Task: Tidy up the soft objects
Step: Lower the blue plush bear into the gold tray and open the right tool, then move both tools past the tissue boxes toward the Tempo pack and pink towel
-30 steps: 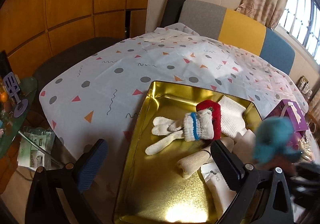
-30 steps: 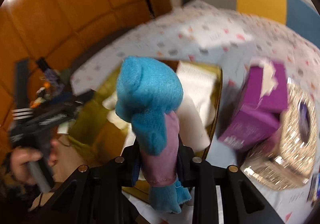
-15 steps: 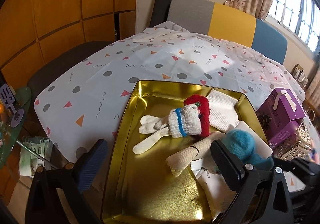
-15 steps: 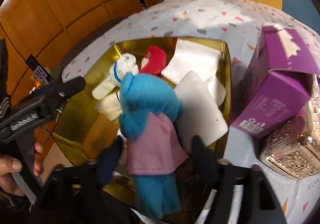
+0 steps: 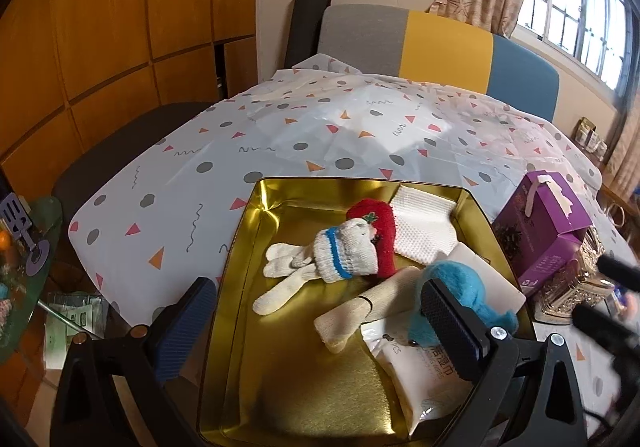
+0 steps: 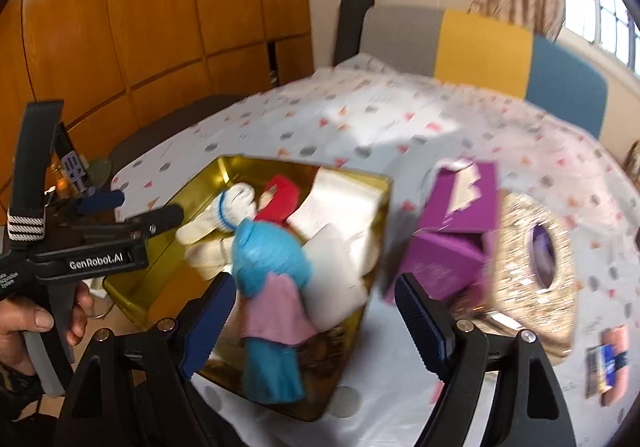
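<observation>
A blue plush toy in a pink dress (image 6: pixel 272 259) lies at the near right corner of the gold tray (image 6: pixel 208 183), partly over the rim. My right gripper (image 6: pixel 314 289) hangs just behind it with its jaws opening. The toy sits by the left finger and neither pad presses on it. In the left wrist view the toy (image 5: pixel 460 287) rests beside a white pad. My left gripper (image 5: pixel 316 295) stands open over the tray (image 5: pixel 248 215), holding nothing. Also in the tray are white gloves (image 5: pixel 336 255), a red knit piece (image 5: pixel 378 231), a white cloth (image 5: pixel 424 231) and a beige roll (image 5: pixel 360 311).
A wipes pack (image 5: pixel 420 363) lies at the tray's near right. A purple box (image 6: pixel 456 223) and a glittery gold box (image 6: pixel 532 259) stand right of the tray on the patterned tablecloth (image 5: pixel 320 135). A hand (image 6: pixel 24 327) holds the left gripper's handle. A sofa stands behind the table.
The right gripper opened and let go of the blue plush toy, which now lies in the tray. The gripper then drew back and up. The left gripper shifted slightly.
</observation>
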### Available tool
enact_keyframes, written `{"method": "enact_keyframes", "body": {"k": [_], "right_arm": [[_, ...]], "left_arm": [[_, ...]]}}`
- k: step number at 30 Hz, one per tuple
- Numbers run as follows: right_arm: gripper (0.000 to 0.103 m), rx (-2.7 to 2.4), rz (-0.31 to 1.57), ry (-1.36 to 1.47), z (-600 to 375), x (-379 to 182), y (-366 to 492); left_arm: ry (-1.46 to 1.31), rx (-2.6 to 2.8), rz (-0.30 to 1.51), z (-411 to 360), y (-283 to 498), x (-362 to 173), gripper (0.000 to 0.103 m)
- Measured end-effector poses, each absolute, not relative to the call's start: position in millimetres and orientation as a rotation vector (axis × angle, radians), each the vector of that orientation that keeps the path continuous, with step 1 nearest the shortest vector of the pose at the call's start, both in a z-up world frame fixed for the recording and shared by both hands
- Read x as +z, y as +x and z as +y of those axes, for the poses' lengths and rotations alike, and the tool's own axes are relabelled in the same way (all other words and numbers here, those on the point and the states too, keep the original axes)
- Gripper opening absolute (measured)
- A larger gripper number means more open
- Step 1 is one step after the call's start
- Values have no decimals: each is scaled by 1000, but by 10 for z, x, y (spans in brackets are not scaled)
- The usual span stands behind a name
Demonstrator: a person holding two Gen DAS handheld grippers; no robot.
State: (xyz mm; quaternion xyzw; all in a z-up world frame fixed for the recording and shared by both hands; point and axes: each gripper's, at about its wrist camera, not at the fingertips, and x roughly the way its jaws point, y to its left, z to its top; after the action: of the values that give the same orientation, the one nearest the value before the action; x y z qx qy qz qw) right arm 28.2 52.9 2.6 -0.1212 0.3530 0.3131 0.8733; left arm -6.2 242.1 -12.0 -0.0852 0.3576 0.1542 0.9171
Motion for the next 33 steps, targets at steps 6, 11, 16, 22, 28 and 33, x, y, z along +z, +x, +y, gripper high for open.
{"method": "enact_keyframes", "body": {"k": [6, 11, 16, 22, 28, 33], "right_arm": [[83, 542, 616, -221, 215, 293, 268], [83, 436, 567, -144, -152, 458, 349], [83, 339, 560, -86, -521, 498, 448], [83, 231, 576, -16, -984, 486, 518], [83, 134, 591, 47, -1396, 462, 552], [83, 67, 625, 129, -1733, 408, 582]], "left_arm": [[-148, 297, 732, 2316, -64, -98, 103], [-135, 280, 737, 2243, -55, -94, 103], [-119, 263, 743, 2167, -55, -106, 103], [-102, 248, 745, 2086, -42, -113, 103], [-94, 235, 747, 2041, -39, -113, 103], [-85, 224, 749, 1997, -31, -120, 103]]}}
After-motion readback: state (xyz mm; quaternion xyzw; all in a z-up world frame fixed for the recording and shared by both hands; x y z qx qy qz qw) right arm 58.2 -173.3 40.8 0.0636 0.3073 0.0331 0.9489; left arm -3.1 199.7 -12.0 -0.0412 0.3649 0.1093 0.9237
